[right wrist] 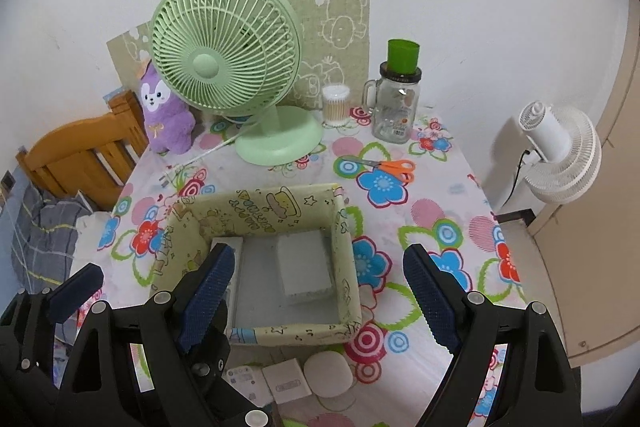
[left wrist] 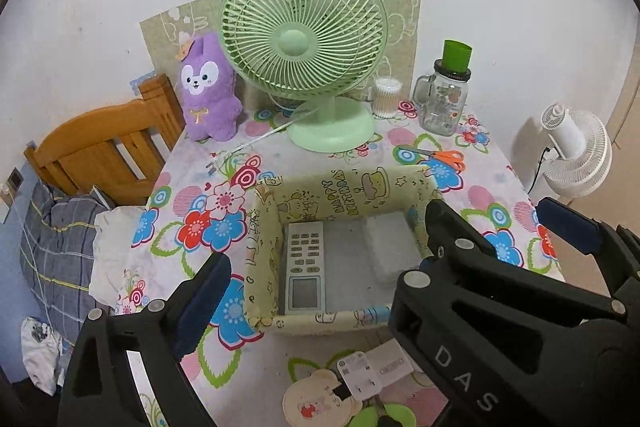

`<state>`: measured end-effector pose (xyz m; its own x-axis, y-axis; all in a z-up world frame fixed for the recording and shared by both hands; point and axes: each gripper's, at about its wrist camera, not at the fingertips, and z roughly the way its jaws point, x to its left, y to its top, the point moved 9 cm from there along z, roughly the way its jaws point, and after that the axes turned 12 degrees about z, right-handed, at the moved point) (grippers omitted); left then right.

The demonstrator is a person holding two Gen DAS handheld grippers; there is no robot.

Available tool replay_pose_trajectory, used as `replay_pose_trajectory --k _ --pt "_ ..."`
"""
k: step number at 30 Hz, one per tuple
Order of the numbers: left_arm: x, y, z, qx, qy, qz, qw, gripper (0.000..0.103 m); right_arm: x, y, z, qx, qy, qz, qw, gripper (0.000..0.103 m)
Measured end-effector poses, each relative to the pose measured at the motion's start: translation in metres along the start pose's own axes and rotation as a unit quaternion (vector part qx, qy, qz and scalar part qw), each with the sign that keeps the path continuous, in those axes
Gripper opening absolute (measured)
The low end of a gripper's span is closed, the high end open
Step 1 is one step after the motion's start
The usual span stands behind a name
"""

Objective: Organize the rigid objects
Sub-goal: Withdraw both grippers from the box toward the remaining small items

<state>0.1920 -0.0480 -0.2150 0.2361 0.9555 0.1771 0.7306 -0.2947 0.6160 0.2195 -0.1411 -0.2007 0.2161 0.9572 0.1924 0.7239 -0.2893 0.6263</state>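
Remote control [left wrist: 305, 267] and a white rectangular box [left wrist: 394, 249] already lie flat inside the cartoon-print storage box [left wrist: 264, 239] at the middle of the flowered tablecloth [left wrist: 192, 163], seen from the left wrist. Its inner wall reads "HAPPY BIRTHDAY". In front of it a white plug adapter [left wrist: 370, 373] with a small unreadable label waits on the cloth, so by my reckoning the sorting is partly done. The left gripper [left wrist: 320, 259] hangs above the box, fingers spread, holding nothing; "DAS" is moulded on the right gripper's body at lower right. Orange-handled scissors [left wrist: 438, 157] lie behind, near the green desk fan [left wrist: 304, 43].

From the right wrist, the right gripper [right wrist: 320, 287] is likewise released and empty over the box. Left outside near its front wall: the adapter [right wrist: 244, 381], a white square block [right wrist: 286, 379] and a white round puck [right wrist: 328, 373].
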Motion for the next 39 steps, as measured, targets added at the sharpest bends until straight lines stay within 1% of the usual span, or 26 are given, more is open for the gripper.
replay_pose_trajectory --k 9,14,16,22,28,34,39 --pt "-0.003 -0.003 -0.025 -0.011 0.003 -0.005 0.9999 0.098 -0.001 -0.002 -0.026 -0.006 0.008 -0.006 1.000 0.089" --pt "-0.002 -0.005 -0.035 -0.012 0.006 0.002 0.9999 0.098 0.000 -0.003 -0.039 -0.012 0.016 -0.016 1.000 0.089" --pt "-0.001 -0.005 -0.039 -0.015 0.011 0.003 0.9998 0.098 0.001 -0.004 -0.044 -0.012 0.021 -0.014 1.000 0.089" --pt "-0.002 -0.011 -0.050 -0.022 0.008 0.000 0.9997 0.099 0.002 -0.012 -0.056 -0.012 0.028 -0.014 0.999 0.089" --pt "-0.002 -0.023 -0.055 -0.022 0.005 -0.001 0.9998 0.101 0.003 -0.024 -0.061 -0.008 0.031 -0.018 0.999 0.089" --pt "-0.002 -0.042 -0.053 -0.015 0.004 -0.004 0.9999 0.101 0.002 -0.040 -0.061 -0.007 0.021 -0.028 0.999 0.089" --pt "-0.002 -0.054 -0.049 -0.022 0.005 -0.008 0.9997 0.101 0.002 -0.052 -0.058 -0.013 0.014 -0.032 0.999 0.089"
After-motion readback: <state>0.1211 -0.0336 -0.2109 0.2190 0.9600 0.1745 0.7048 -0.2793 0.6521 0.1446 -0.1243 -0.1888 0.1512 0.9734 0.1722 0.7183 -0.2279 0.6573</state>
